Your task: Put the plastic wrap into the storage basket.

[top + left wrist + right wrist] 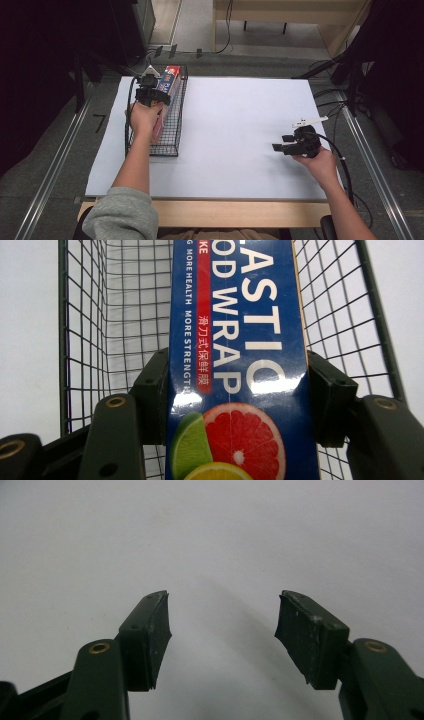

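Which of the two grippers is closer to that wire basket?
The left gripper: it is over the wire basket, clamped on the box of plastic wrap. The right gripper is far across the table.

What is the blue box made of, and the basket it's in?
The blue box looks like glossy printed cardboard: light glints off its fruit picture. The basket looks like thin metal wire with a dark coating, crossed into an open grid. The left gripper squeezes the box without denting it.
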`<state>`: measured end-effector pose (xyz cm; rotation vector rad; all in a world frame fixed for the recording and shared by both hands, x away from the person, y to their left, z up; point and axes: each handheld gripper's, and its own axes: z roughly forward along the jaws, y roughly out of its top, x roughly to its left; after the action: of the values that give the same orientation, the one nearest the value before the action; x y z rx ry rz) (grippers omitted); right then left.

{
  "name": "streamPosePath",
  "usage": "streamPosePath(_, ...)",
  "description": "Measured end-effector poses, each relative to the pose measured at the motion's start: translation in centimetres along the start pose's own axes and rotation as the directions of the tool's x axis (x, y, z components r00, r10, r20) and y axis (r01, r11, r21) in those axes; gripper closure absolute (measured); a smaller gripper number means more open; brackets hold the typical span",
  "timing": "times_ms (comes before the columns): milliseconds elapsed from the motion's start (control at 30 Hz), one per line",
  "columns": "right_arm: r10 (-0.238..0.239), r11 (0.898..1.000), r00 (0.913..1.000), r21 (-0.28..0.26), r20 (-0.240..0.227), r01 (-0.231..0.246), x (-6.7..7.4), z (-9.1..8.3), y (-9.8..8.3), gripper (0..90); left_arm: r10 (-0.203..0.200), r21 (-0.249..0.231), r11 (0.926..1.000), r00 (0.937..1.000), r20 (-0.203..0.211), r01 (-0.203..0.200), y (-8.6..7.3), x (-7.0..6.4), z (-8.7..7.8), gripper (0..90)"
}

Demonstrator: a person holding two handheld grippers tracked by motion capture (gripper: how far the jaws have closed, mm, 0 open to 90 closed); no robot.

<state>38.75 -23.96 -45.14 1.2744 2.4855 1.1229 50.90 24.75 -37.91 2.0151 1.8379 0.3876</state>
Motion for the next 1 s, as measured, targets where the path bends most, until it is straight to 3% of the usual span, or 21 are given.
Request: streamPosePath(1000,-0.001,1.0,1.0,0.001,-0.001,0.001,0.0,0.0,0.0,39.2,0.016,0.034,0.9993,0.9994,-0.031,-0.015,-0.7,-0.8,2.0,40.3)
